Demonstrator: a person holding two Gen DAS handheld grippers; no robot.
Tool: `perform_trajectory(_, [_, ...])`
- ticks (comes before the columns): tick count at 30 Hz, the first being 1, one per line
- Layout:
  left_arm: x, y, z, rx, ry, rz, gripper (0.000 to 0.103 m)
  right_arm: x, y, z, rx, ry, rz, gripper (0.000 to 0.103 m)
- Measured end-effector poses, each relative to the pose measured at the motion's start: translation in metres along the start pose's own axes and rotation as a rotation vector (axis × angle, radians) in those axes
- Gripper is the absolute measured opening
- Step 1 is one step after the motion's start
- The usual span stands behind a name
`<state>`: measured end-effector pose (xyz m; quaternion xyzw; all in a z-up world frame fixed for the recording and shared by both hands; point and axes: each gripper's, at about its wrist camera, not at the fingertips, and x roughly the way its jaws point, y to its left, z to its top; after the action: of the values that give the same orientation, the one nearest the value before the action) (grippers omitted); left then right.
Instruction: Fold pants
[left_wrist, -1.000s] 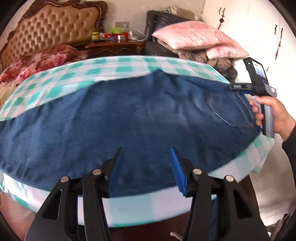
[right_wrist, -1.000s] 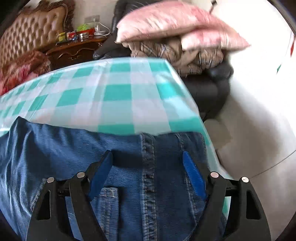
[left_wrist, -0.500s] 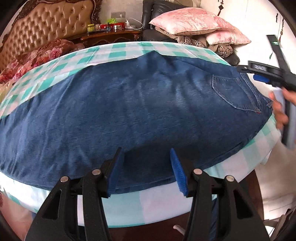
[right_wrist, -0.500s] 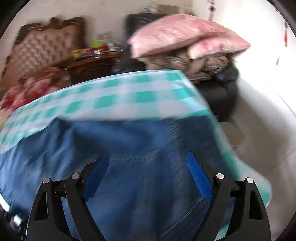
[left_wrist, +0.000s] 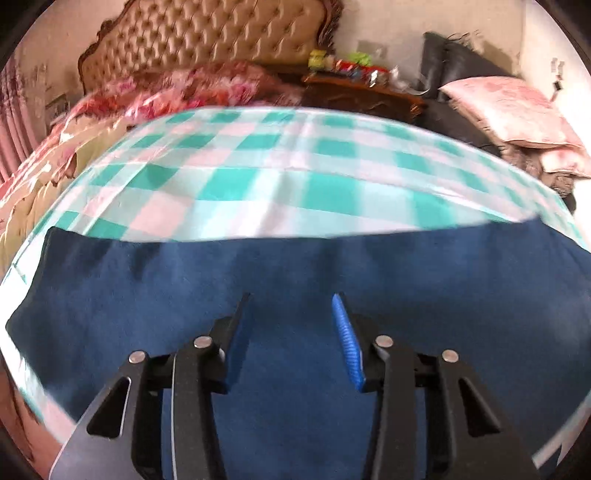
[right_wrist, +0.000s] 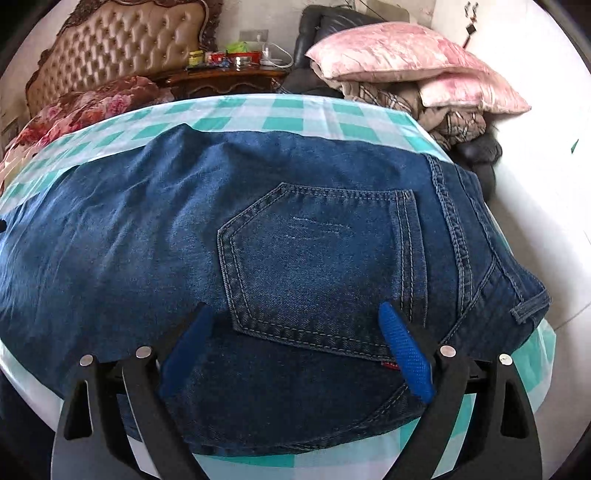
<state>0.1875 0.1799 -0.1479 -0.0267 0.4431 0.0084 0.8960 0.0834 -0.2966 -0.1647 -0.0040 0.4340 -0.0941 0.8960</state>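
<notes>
so the jeans (right_wrist: 229, 236) are lying flat on the checkered bench (left_wrist: 295, 158), looks like already folded once lengthwise, one back pocket (right_wrist: 317, 266) facing up at the right end. The crosswise folds are all still to do I'd say. Right gripper (right_wrist: 295, 354) hangs over the waist end, fingers spread wide and opening, gripping nothing. Left gripper (left_wrist: 291, 339) is over the leg end, fingers closing in but nothing pinched yet, just denim underneath
</notes>
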Motion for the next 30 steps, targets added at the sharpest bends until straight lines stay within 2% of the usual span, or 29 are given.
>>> perform_trajectory(2, [0.015, 0.018, 0.009, -0.006, 0.030, -0.048, 0.037, 0.002, 0.001, -0.001, 0.003, 0.003, -0.011, 0.088])
perform_trajectory(3, [0.017, 0.024, 0.012, -0.003, 0.020, -0.061, 0.033, 0.002, 0.002, 0.000, 0.005, 0.005, -0.015, 0.088])
perform_trajectory(4, [0.019, 0.033, 0.018, 0.002, 0.031, -0.054, 0.022, 0.003, 0.003, 0.001, 0.004, 0.007, -0.021, 0.088])
perform_trajectory(6, [0.019, 0.045, 0.022, -0.007, 0.032, -0.016, 0.023, 0.004, 0.003, 0.002, 0.003, 0.020, -0.027, 0.088])
perform_trajectory(7, [0.022, 0.059, 0.022, -0.027, 0.034, 0.027, 0.028, 0.003, 0.004, 0.003, 0.000, 0.033, -0.034, 0.088])
perform_trajectory(8, [0.024, 0.070, 0.023, -0.051, 0.034, 0.032, 0.032, 0.001, 0.006, 0.005, -0.001, 0.043, -0.049, 0.087])
perform_trajectory(10, [0.026, 0.090, 0.021, -0.079, 0.033, 0.057, 0.031, -0.008, 0.014, 0.013, -0.007, 0.021, -0.047, 0.080])
perform_trajectory(12, [0.027, 0.100, 0.023, -0.070, 0.021, 0.038, 0.031, -0.018, 0.032, 0.027, -0.021, 0.005, 0.033, 0.080])
perform_trajectory(15, [0.024, 0.109, 0.024, -0.051, 0.014, 0.118, 0.031, -0.032, 0.088, 0.057, -0.095, -0.031, 0.180, 0.079])
perform_trajectory(16, [0.021, 0.116, 0.024, -0.074, 0.003, 0.133, 0.031, -0.033, 0.113, 0.069, -0.124, -0.044, 0.229, 0.075])
perform_trajectory(18, [0.009, 0.129, 0.020, -0.145, -0.045, 0.154, 0.036, -0.029, 0.156, 0.088, -0.163, -0.055, 0.321, 0.068])
perform_trajectory(19, [0.002, 0.133, 0.017, -0.165, -0.079, 0.163, 0.042, -0.020, 0.187, 0.101, -0.192, -0.048, 0.364, 0.061])
perform_trajectory(20, [-0.013, 0.139, 0.010, -0.181, -0.147, 0.171, 0.047, -0.012, 0.205, 0.109, -0.200, -0.035, 0.388, 0.056])
perform_trajectory(21, [-0.024, 0.142, 0.004, -0.186, -0.180, 0.173, 0.050, 0.000, 0.225, 0.117, -0.205, -0.011, 0.404, 0.054])
perform_trajectory(23, [-0.042, 0.149, -0.007, -0.194, -0.207, 0.160, 0.054, 0.023, 0.254, 0.126, -0.217, 0.035, 0.410, 0.044])
perform_trajectory(26, [-0.063, 0.167, -0.027, -0.197, -0.175, 0.168, 0.054, 0.057, 0.284, 0.132, -0.267, 0.067, 0.318, 0.043])
perform_trajectory(28, [-0.071, 0.183, -0.040, -0.204, -0.163, 0.186, 0.054, 0.072, 0.285, 0.132, -0.275, 0.092, 0.275, 0.043])
perform_trajectory(30, [-0.074, 0.199, -0.046, -0.189, -0.153, 0.207, 0.047, 0.070, 0.285, 0.131, -0.283, 0.072, 0.252, 0.043])
